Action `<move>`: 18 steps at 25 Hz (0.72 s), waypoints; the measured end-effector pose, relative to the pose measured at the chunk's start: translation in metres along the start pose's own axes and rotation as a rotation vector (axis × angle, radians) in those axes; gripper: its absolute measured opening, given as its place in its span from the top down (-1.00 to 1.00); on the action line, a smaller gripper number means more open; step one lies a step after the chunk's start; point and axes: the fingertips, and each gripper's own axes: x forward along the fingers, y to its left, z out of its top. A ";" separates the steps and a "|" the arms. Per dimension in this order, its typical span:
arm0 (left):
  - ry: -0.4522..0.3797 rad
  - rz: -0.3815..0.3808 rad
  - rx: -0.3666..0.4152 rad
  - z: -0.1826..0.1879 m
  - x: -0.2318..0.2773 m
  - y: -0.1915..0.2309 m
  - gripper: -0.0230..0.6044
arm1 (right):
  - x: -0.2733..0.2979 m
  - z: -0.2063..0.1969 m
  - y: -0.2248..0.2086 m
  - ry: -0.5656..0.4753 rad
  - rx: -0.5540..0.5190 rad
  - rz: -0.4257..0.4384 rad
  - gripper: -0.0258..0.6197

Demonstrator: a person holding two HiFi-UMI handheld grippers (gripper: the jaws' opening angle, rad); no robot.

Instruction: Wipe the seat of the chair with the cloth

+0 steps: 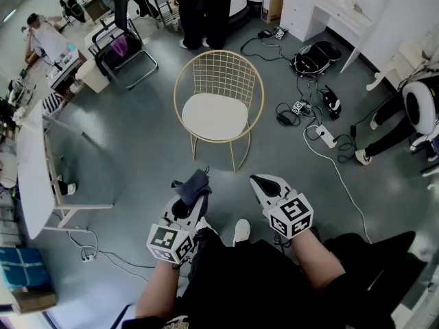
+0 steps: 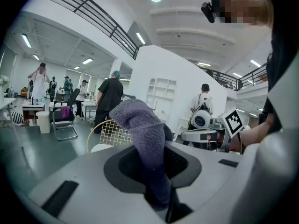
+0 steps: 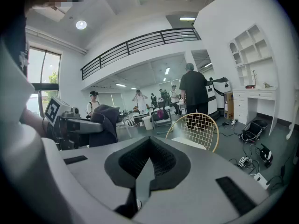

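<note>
A gold wire chair (image 1: 218, 101) with a round white seat (image 1: 214, 115) stands on the grey floor ahead of me. My left gripper (image 1: 199, 185) is shut on a dark purple-grey cloth (image 1: 193, 184), which sticks up from the jaws in the left gripper view as a folded cloth (image 2: 142, 139). The chair (image 2: 108, 135) shows behind it. My right gripper (image 1: 260, 182) is shut with nothing in it; its jaws meet in the right gripper view, where the chair (image 3: 194, 129) lies ahead to the right. Both grippers hang short of the chair.
A black office chair (image 1: 122, 50) and a person in black (image 1: 200, 9) stand beyond the gold chair. Cables and a power strip (image 1: 322, 136) lie on the floor at right. A white table (image 1: 31, 163) runs along the left. White cabinets (image 1: 322, 9) stand far right.
</note>
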 end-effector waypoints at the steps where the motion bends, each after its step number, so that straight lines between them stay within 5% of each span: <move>1: 0.000 0.000 0.001 -0.001 0.001 0.000 0.61 | 0.000 -0.001 -0.001 0.000 -0.001 0.000 0.88; 18: 0.012 -0.010 0.035 0.010 0.017 -0.007 0.61 | -0.002 0.011 -0.018 -0.027 -0.011 -0.017 0.88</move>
